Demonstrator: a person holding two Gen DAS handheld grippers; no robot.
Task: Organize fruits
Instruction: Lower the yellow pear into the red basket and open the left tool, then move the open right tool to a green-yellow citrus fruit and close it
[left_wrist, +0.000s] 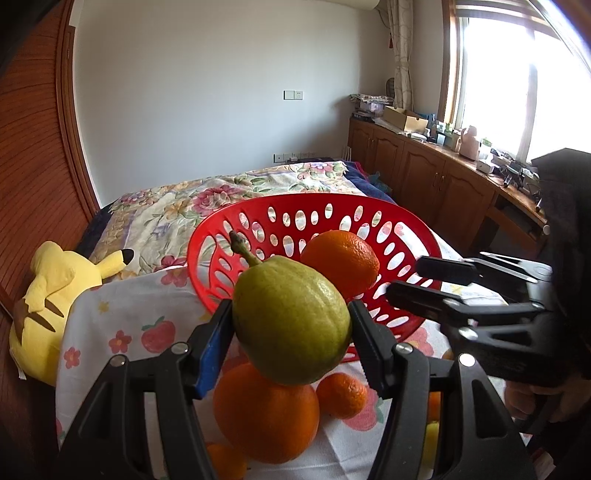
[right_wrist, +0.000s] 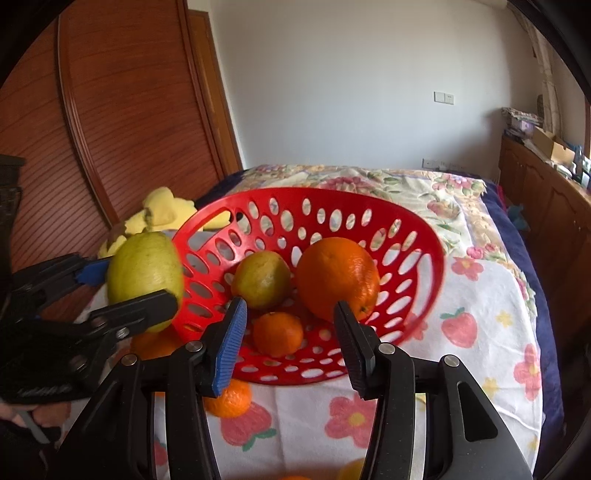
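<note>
My left gripper (left_wrist: 291, 325) is shut on a green pear (left_wrist: 291, 317) and holds it in the air just left of the red perforated basket (left_wrist: 229, 221); the pear (right_wrist: 146, 273) and left gripper (right_wrist: 136, 291) also show in the right wrist view. The basket (right_wrist: 424, 236) holds a big orange (right_wrist: 338, 277), a green pear (right_wrist: 260, 278) and a small tangerine (right_wrist: 277, 332). My right gripper (right_wrist: 290, 332) is open and empty at the basket's near rim. It also shows in the left wrist view (left_wrist: 424, 280). A large orange (left_wrist: 266, 410) and small tangerine (left_wrist: 341, 395) lie on the cloth below.
A flowered cloth (right_wrist: 461, 369) covers the surface, with a tangerine (right_wrist: 231, 398) on it. A yellow plush toy (left_wrist: 51, 302) lies at the left by a wooden door (right_wrist: 110, 110). Behind is a floral bed (left_wrist: 207, 195); wooden cabinets (left_wrist: 424, 166) stand at the right.
</note>
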